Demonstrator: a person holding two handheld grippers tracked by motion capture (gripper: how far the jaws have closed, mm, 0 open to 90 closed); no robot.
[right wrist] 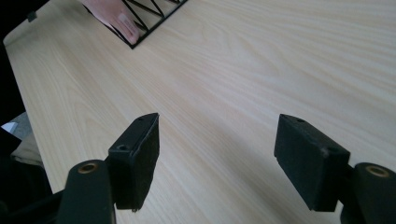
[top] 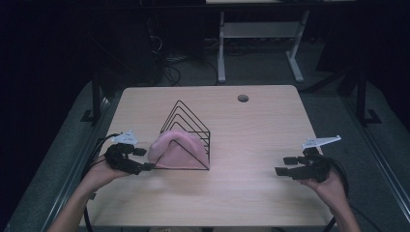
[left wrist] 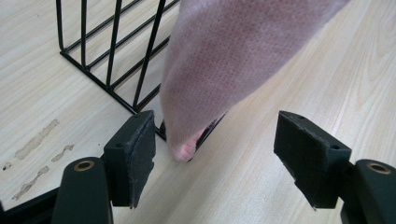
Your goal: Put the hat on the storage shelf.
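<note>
The left gripper (top: 143,159) is held at the near left corner of the black wire rack (top: 186,136), with its jaws spread wide and nothing pressed between the pads (left wrist: 133,156). In the left gripper view, the lower tip of the pink cloth (left wrist: 224,70) hangs just ahead of the gap between the jaws, draped against the rack's base wire (left wrist: 112,95), and no pad is in contact with it. In the high view, the pink cloth (top: 175,150) is seen slumped over the rack's left end, partly inside the wire triangles and partly spilling onto the wooden table (top: 251,183).

The right gripper (top: 287,166) is held well to the right of the rack, above bare tabletop, with its jaws likewise wide and empty. In the right gripper view, the rack corner (right wrist: 140,18) appears far off.

The step in hand is judged to be a grasp of the cloth at the rack's corner. The left gripper should be advanced until the hanging tip lies fully between the pads. The base wire should be kept outside the jaws, so that fabric alone is pinched. Closure should be made on a doubled fold rather than on the very edge, as thin fabric is likely to slip. The rack may shift when the cloth is pulled; it could be steadied by the right gripper.
</note>
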